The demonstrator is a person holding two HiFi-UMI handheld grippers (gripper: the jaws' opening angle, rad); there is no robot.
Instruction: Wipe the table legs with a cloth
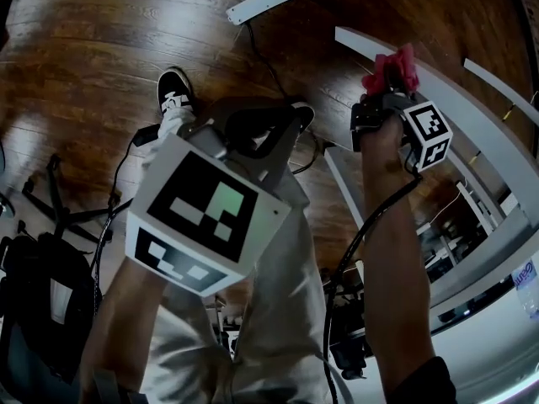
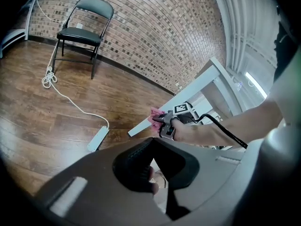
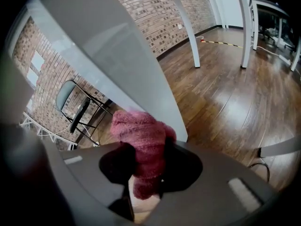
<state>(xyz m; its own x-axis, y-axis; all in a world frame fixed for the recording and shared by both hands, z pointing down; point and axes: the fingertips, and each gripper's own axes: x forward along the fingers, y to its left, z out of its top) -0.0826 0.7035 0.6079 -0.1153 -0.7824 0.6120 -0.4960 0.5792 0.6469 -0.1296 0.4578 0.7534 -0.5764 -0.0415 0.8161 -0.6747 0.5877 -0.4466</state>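
- The right claw (image 3: 148,173) pinches the pink cloth (image 3: 141,135), which bulges out in front of its jaws.
- The white leg (image 3: 117,65) lies directly ahead of the cloth, touching it or nearly so. Its long axis slants down to the floor (image 3: 225,93), so I judge the stroke should follow this line.
- The left claw (image 2: 153,166) is a little spread and empty, well apart from the leg. The right one is nearer.

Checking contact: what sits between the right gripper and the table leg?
The pink cloth, held in the right gripper, meets the white table leg; right gripper view.
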